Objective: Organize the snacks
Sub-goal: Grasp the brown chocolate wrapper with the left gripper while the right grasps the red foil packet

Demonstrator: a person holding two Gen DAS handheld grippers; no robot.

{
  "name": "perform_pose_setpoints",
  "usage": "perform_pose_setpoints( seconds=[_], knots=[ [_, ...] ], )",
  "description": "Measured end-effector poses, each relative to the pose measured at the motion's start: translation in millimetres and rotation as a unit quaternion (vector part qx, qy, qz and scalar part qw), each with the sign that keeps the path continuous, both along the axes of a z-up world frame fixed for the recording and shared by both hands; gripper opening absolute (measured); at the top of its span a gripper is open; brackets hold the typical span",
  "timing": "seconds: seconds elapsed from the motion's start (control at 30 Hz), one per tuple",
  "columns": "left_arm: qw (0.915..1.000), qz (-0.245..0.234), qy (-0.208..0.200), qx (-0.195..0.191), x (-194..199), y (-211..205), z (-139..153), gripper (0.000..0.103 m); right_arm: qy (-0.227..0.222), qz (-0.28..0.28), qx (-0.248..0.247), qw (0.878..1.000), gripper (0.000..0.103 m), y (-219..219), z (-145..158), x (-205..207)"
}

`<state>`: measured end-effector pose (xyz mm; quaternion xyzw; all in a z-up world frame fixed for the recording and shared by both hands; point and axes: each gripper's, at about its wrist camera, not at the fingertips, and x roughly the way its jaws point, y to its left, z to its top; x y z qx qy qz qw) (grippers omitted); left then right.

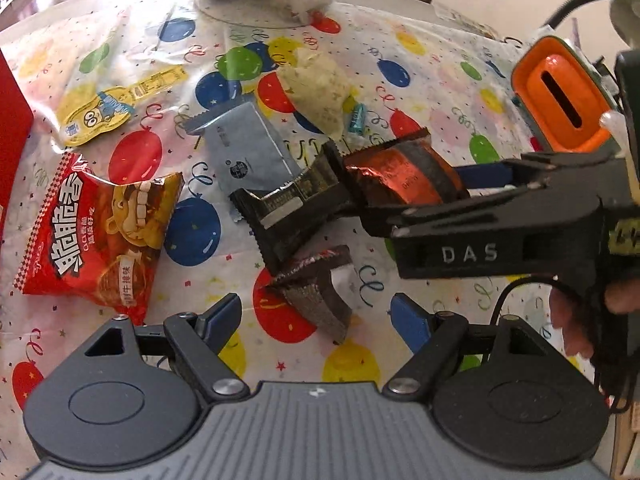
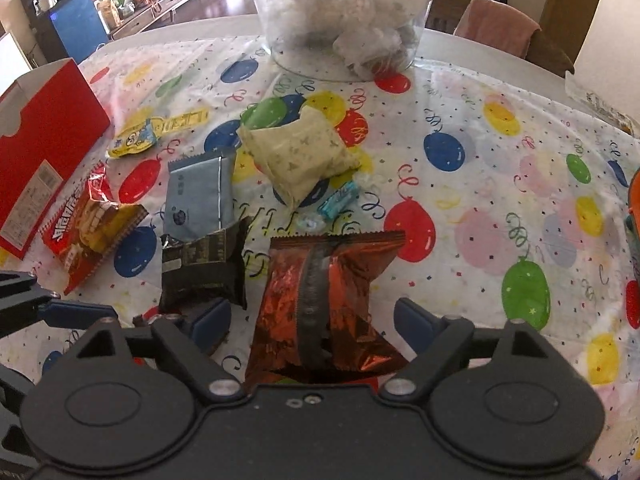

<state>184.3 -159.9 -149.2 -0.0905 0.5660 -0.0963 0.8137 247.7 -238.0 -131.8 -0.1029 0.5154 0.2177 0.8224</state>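
Observation:
Snack packets lie on a balloon-print tablecloth [image 2: 460, 128]. My right gripper [image 2: 312, 316] is open, its blue pads on either side of a copper-red foil packet [image 2: 320, 288] that lies between them; it also shows in the left wrist view [image 1: 400, 176]. My left gripper [image 1: 316, 312] is open around a small dark silver packet [image 1: 316, 284]. A black packet [image 1: 288, 216] [image 2: 204, 272] lies between the two. Beyond are a blue-grey packet [image 1: 244, 144] [image 2: 200, 196], a pale cream pouch [image 1: 320, 88] [image 2: 300, 156], a red chip bag [image 1: 96, 236] [image 2: 88, 232] and a yellow packet [image 1: 100, 112] [image 2: 136, 140].
A clear container [image 2: 340, 20] of white-wrapped items stands at the far edge. A red carton [image 2: 40, 140] stands at the left. An orange holder [image 1: 560, 96] sits at the right. A small teal candy [image 2: 338, 200] lies near the cream pouch.

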Motion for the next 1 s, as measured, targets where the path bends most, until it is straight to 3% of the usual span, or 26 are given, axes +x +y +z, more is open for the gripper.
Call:
perform_pose_setpoints(
  seconds=[0.37, 0.5, 0.8, 1.0],
  knots=[
    [0.9999, 0.003, 0.012, 0.007, 7.7, 1.0, -6.7, 0.051, -0.003, 0.003, -0.008, 1.0, 0.062, 5.2, -6.5, 1.5],
    [0.9999, 0.001, 0.013, -0.001, 7.1, 3.4, -7.2, 0.036, -0.004, -0.002, -0.005, 1.0, 0.057, 2.8, -5.6, -0.2],
    [0.9999, -0.005, 0.009, -0.012, -2.2, 11.5, -5.3, 0.026, -0.009, -0.017, 0.004, 1.0, 0.046, -4.6, 3.9, -16.3],
    [0.9998, -0.004, 0.004, -0.019, -10.0, 24.2, -4.4, 0.023, -0.008, -0.038, 0.019, 0.999, 0.044, -13.0, 11.6, -33.1]
  ],
)
